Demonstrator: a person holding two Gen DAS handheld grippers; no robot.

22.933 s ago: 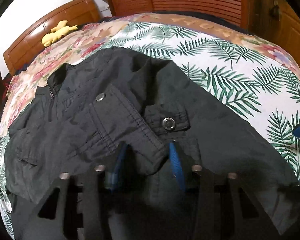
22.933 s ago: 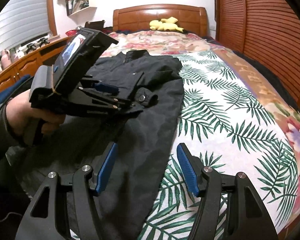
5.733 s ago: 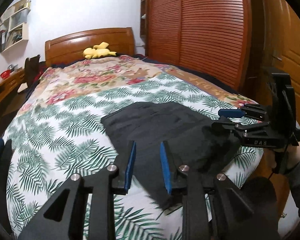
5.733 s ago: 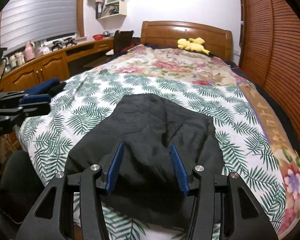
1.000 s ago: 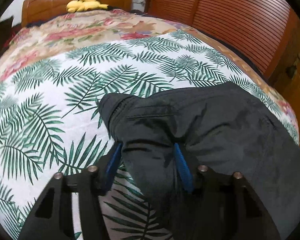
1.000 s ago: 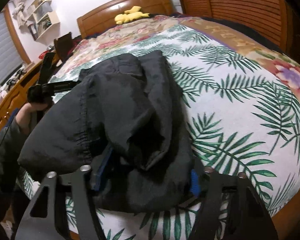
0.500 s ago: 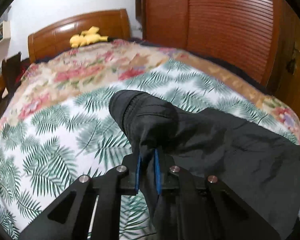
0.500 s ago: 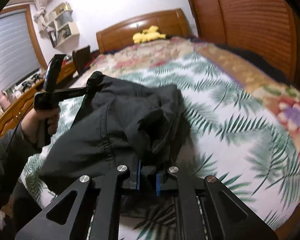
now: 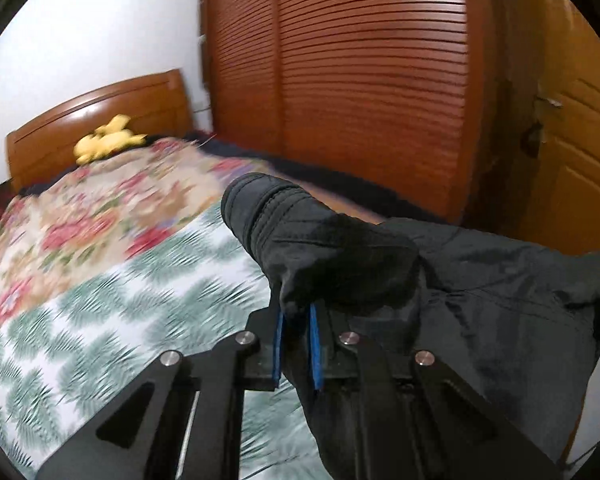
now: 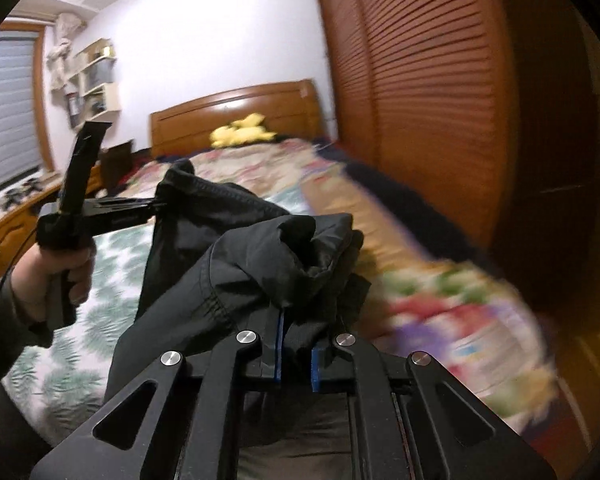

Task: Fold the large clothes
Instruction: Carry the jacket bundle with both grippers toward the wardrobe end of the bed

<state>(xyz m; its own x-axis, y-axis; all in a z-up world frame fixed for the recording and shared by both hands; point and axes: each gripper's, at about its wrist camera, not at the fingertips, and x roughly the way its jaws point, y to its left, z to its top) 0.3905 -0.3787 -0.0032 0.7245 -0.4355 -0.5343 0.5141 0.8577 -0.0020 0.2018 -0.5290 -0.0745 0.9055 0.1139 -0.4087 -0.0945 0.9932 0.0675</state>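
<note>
The black jacket (image 9: 480,292) is folded into a bundle and held up off the bed between both grippers. My left gripper (image 9: 296,350) is shut on a bunched stitched edge of it (image 9: 268,212). My right gripper (image 10: 296,354) is shut on the other end of the jacket (image 10: 260,264), which hangs slack between the two. In the right wrist view the left gripper (image 10: 160,204) shows at the left, held by a hand and pinching the far corner.
The bed (image 9: 80,280) with its fern and flower cover lies below and ahead. A yellow plush toy (image 9: 106,142) lies at the wooden headboard (image 10: 236,112). Slatted wooden wardrobe doors (image 9: 360,80) stand along the right. A wooden dresser (image 10: 4,232) stands at the left.
Both grippers closed on the jacket's ends about a second ago and have since lifted it higher off the bed. Both views tilt upward and are motion-blurred.
</note>
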